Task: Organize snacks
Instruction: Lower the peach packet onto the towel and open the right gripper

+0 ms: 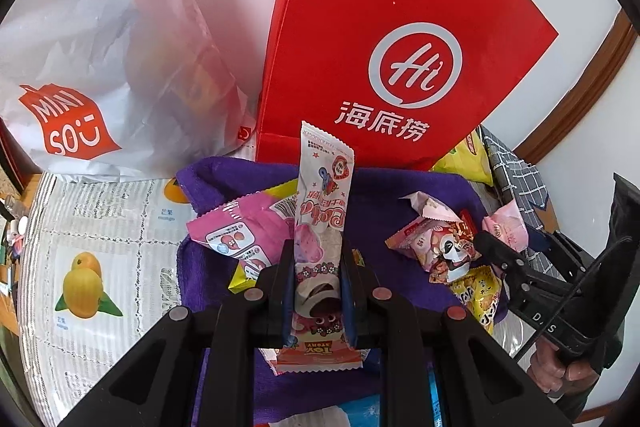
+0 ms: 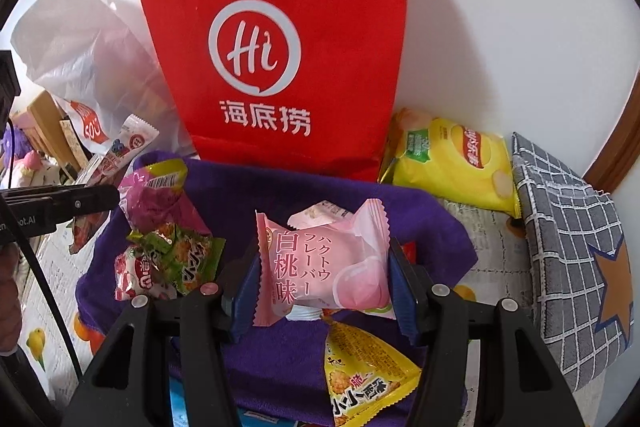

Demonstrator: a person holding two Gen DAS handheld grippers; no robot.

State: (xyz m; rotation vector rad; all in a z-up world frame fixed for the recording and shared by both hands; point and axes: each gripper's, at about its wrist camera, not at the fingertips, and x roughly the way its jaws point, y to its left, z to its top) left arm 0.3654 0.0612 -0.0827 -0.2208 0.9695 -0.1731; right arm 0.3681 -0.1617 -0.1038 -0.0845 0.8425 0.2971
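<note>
Sorting is mid-way: both grippers carry a snack above the purple cloth point(image 2: 280, 195), where other packets lie loose. The left gripper point(image 1: 318, 263) pinches a long strawberry wafer stick point(image 1: 320, 211) upright, jaws nearly pressed together around its lower half. The right gripper point(image 2: 324, 279) clamps a pink peach cake packet point(image 2: 320, 263) crosswise between its blue pads. Next, I judge, each snack needs carrying to its place, perhaps the red paper bag point(image 2: 280, 27) just behind
</note>
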